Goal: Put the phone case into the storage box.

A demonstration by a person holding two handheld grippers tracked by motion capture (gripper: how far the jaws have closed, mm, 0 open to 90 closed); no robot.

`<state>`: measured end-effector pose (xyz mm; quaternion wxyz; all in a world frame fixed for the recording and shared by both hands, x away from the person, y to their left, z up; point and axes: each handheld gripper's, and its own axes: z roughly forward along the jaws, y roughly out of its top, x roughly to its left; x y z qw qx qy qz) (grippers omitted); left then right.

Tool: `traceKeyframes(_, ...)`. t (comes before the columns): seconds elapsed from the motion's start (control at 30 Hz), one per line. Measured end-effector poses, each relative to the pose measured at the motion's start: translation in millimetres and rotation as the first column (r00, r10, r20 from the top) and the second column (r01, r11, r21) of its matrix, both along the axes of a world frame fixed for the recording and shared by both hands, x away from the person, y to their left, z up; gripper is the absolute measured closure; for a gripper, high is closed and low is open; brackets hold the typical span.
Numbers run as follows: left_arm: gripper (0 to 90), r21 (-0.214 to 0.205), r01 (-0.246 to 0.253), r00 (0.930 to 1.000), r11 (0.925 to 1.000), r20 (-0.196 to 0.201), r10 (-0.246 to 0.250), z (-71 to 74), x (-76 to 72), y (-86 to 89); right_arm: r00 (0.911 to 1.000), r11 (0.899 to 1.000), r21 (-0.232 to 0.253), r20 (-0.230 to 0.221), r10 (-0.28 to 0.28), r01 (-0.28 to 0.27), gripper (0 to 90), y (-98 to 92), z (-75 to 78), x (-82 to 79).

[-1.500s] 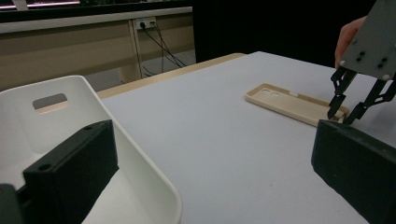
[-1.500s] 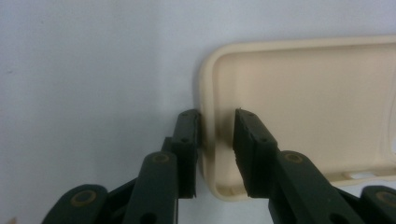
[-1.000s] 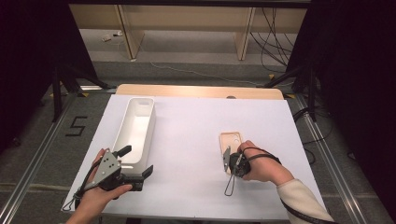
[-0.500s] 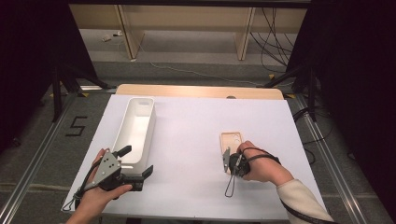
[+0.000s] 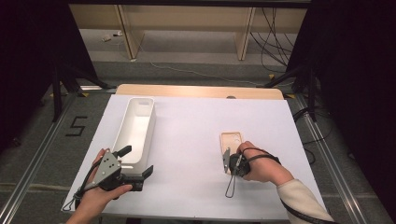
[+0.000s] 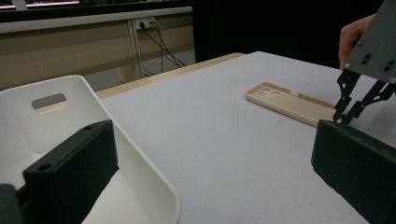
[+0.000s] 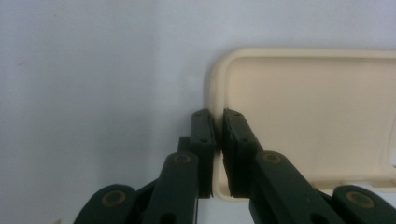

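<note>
The desk [image 5: 196,140] is covered by a pale sheet and carries two things, well apart: a long white bin [image 5: 135,133] on the left side and a beige phone case [image 5: 232,142] on the right, lying flat with its open side up.

The left tool [image 5: 135,170] rests at the near end of the bin with its jaws spread wide and nothing between them; one jaw sits inside the bin's near end, the other out over the bare sheet.

The right tool [image 7: 218,140] is pinching the near short wall of the phone case, one jaw outside the rim and one inside the shell, pressed against the thin wall close to a corner.

The step in hand looks like lifting the case, probably toward the bin. A grip this near a corner on a thin, bendy rim may let the case swing or slip, so the squeeze should stay firm and the lift should be slow and level, with the case kept low over the desk.

No brand, label or print can be read on the case or the bin. The only writing is a "5" marked on the floor [image 5: 77,126] left of the desk.
</note>
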<state>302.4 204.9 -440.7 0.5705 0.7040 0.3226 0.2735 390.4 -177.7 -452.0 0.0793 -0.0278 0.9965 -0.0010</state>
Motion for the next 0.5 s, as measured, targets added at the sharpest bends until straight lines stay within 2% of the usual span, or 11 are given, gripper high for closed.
traceKeyframes(0.03,0.0,0.0,0.0,1.0,1.0,0.0,0.0,0.0,0.0,0.0,0.9995,0.999,-0.014,0.013,0.029,-0.028,85.1,-0.6,0.6,2.2)
traceKeyframes(0.5,0.0,0.0,0.001,1.0,1.0,0.0,-0.001,0.0,0.0,0.0,0.9989,0.999,-0.012,0.013,0.045,-0.045,86.0,-0.9,0.7,2.9)
